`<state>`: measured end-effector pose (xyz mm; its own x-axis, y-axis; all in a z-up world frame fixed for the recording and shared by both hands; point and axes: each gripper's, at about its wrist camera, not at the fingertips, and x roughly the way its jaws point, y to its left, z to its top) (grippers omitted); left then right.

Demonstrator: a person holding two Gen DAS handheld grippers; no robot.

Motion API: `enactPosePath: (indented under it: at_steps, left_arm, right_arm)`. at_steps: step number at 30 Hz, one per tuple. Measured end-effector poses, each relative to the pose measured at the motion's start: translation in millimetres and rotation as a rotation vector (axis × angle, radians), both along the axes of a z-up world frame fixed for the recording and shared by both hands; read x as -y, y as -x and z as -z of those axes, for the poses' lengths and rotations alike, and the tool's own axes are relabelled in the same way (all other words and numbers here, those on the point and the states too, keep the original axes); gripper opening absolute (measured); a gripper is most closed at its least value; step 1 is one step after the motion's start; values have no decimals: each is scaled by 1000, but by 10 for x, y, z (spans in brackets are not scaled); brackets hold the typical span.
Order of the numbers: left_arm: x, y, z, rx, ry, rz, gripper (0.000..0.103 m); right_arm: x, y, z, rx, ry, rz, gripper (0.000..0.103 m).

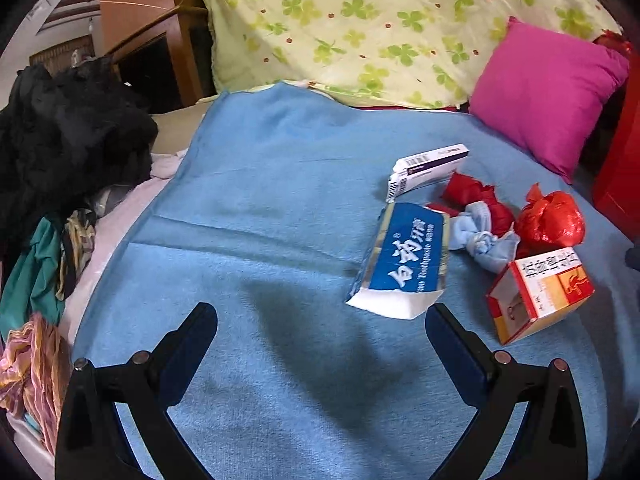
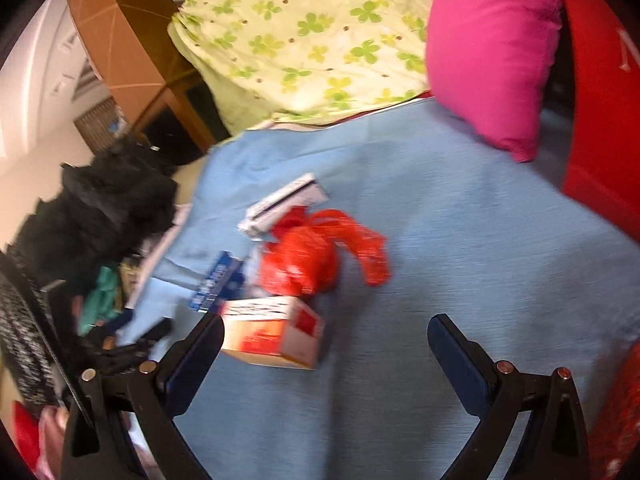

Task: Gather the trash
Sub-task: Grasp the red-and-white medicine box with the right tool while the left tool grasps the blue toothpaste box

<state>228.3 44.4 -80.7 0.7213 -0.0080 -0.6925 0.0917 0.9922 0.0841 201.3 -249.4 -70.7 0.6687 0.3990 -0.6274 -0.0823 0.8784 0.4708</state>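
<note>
Trash lies on a blue blanket. In the left wrist view I see a torn blue toothpaste box, a white and purple carton, a red plastic bag, a red scrap, a pale blue wad and a red and yellow box. My left gripper is open, just short of the toothpaste box. The blurred right wrist view shows the red and yellow box, the red bag, the white carton and the toothpaste box. My right gripper is open, its left finger beside the red and yellow box.
A pink cushion and a clover-print quilt lie at the back. A black garment heap and mixed clothes crowd the left side. A red container stands at the right. Wooden furniture stands behind.
</note>
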Motion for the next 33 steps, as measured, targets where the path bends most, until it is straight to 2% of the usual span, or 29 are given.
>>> enactPosePath:
  at_steps: [6,9,13,15,17,18,24,26,28,31,33]
  left_arm:
    - [-47,-44,3,-25,40,-23,103]
    - [-57,-40,17,-28,26,-25,103]
    - [-63,-21,16,-28,14,-14,103]
    - [-82,-20,12,-28,14,-18,103]
    - [-116,-32,17,-32,15,-27,103]
    - [-135,-41,21,-34,13,-33,103]
    - [-302,-69,-8,-34,16,-76,103]
    - [-362,-67,-30,-25,17,-92,103]
    - [-410,-64,-44,-22,26,-106,103]
    - [-459,-65,-51,-25,40,-121,103]
    - [-474,-71,-44,-30,50,-120,103]
  right_arm:
    - [-193,-258,140,-22,-114,-32,103]
    - [-256,-404,265,-62,-160,-41,102]
    - [-314,-545,358,-60,-204,-80,102]
    - [-369,-595,409,-68,-199,-111,94]
    - [-475,-617,452,-94,-171,-161,82]
    - [-519,-597,448,-100,-154,-186,80]
    - [-856,-154,258,-86,-79,-458,79]
    - [-957,37,204,-73,-24,-522,79]
    - [-1015,187,106,-11,75,-512,79]
    - [-966,232,-19,70,150,-439,80]
    - [-971,201,-28,89,197,-421,80]
